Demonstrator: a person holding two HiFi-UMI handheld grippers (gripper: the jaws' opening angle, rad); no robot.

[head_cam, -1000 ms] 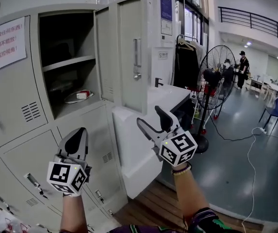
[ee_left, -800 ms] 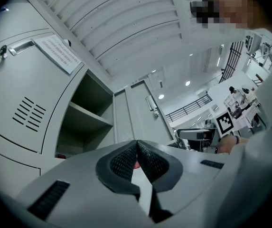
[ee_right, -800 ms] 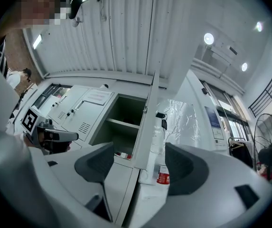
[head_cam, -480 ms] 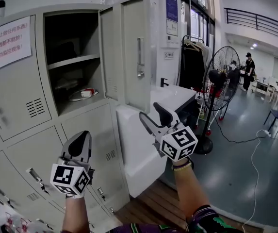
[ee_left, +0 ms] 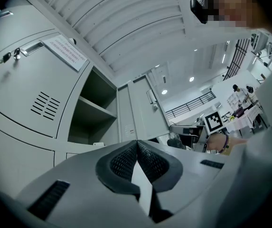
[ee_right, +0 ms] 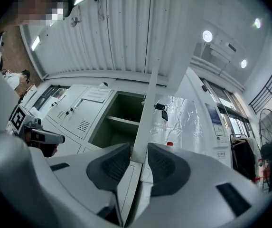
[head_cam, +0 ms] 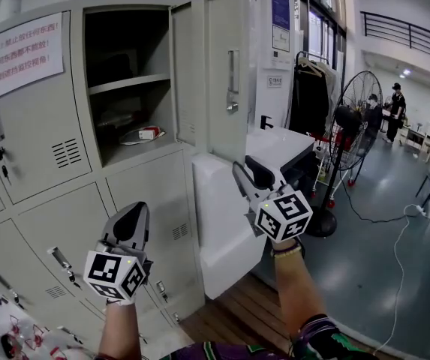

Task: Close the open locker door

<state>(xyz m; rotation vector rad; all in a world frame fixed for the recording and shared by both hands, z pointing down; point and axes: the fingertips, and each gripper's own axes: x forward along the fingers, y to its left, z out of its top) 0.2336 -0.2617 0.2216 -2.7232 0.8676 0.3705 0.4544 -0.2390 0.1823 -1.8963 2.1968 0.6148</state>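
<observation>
The grey locker door stands swung out to the right of its open compartment, which holds a shelf and a small red and white item. Both grippers hang low, well below the door and apart from it. My left gripper is shut and empty, pointing up at the lockers. My right gripper points toward the door's lower edge; its jaws are closing to a narrow gap with nothing between them. The right gripper view shows the door's edge with keys hanging from it. The left gripper view shows the door far off.
A white cabinet stands right below the open door. A standing fan and a clothes rack are to the right, with people far back. A paper notice is on the neighbouring locker.
The right gripper's jaws have narrowed from wide apart to a slim gap. The head view has shifted, so the lockers sit further right in frame. The left gripper stays shut.
</observation>
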